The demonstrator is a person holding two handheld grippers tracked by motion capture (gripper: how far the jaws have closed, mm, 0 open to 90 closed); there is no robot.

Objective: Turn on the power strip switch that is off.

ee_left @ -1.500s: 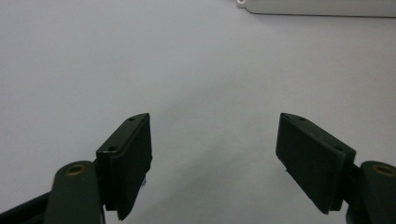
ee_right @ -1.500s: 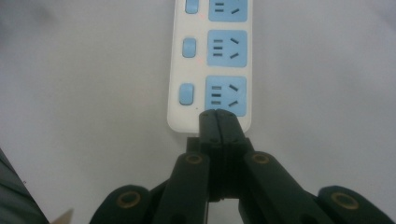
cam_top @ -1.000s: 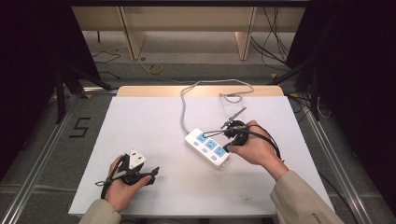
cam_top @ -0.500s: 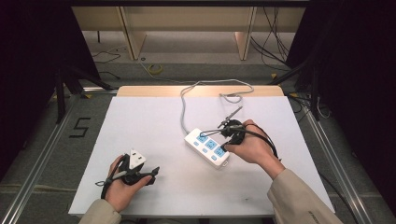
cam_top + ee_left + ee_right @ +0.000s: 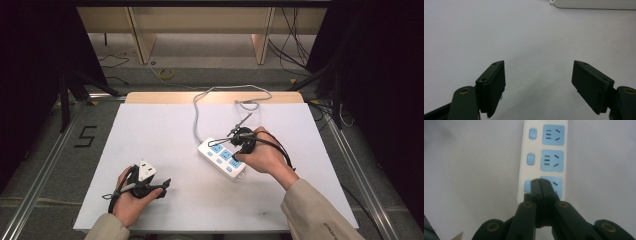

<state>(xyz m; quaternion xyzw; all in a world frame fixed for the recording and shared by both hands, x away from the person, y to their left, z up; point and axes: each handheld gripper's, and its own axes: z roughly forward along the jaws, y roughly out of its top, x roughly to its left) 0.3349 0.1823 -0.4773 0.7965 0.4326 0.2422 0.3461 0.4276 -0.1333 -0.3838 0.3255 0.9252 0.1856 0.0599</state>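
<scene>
A white power strip (image 5: 222, 156) with three blue sockets lies slantwise right of the table's middle. Its grey cable (image 5: 195, 112) runs to the far edge. My right gripper (image 5: 234, 157) is shut, and its tips rest over the strip's near end. In the right gripper view the closed gripper (image 5: 539, 181) covers the nearest blue socket of the strip (image 5: 544, 157), beside its small blue switch. My left gripper (image 5: 164, 184) sits open at the front left, nothing between its fingers. The left gripper (image 5: 537, 71) view faces bare table, with the strip's edge (image 5: 594, 3) far ahead.
The white table (image 5: 150, 125) has a wooden strip along its far edge, where the cable loops (image 5: 250, 97). Metal rails run along both sides. A "5" mark (image 5: 85, 136) lies on the floor at left, and loose cables lie on the floor behind the table.
My right gripper has crept slightly left and farther over the strip, still shut. The left gripper has stayed in place.
</scene>
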